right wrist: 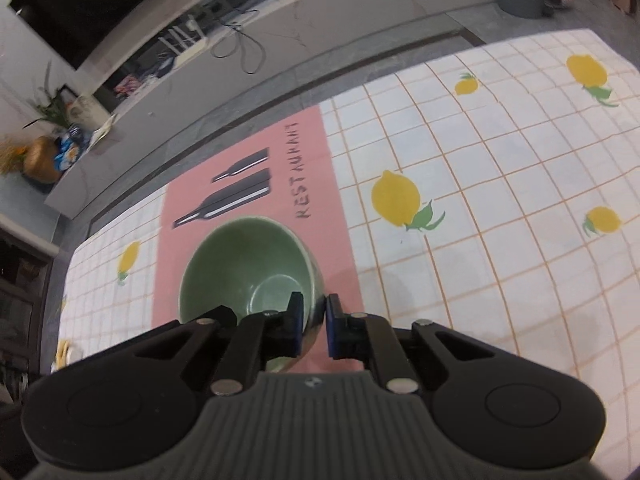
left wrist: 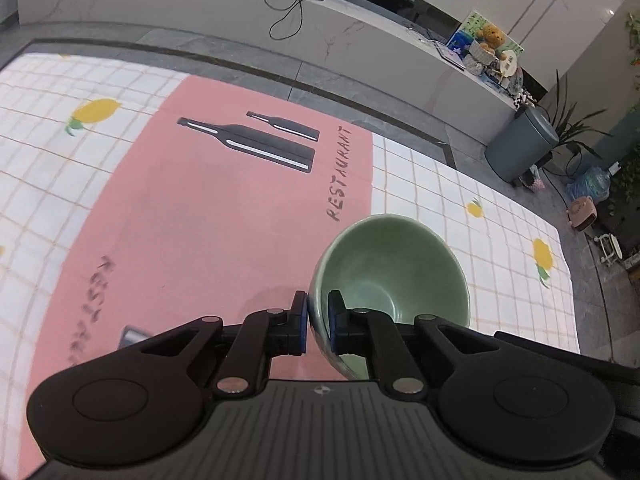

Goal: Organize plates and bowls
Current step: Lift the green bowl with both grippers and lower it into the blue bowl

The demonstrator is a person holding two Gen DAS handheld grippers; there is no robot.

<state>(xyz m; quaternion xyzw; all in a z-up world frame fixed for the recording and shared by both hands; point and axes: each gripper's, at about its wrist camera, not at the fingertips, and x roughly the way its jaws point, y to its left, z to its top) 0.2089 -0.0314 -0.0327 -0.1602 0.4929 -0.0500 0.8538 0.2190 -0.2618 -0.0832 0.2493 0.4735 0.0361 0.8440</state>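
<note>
Bowl rims are sitting clamped in both tools: the left hand-held gripper [left wrist: 318,322] is pinching the near wall of a green bowl [left wrist: 394,264], and the right hand-held gripper [right wrist: 314,326] is gripping another green bowl [right wrist: 248,264]. Each is hanging above the pink placemat [left wrist: 208,216] on the lemon-print table [right wrist: 500,200].

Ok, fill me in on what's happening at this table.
A person is working two handheld grippers over a table with a pink placemat. The left gripper is shut on the rim of a green bowl; the right gripper is shut on the rim of a green bowl too. Whether it is one bowl or two is unclear.
</note>
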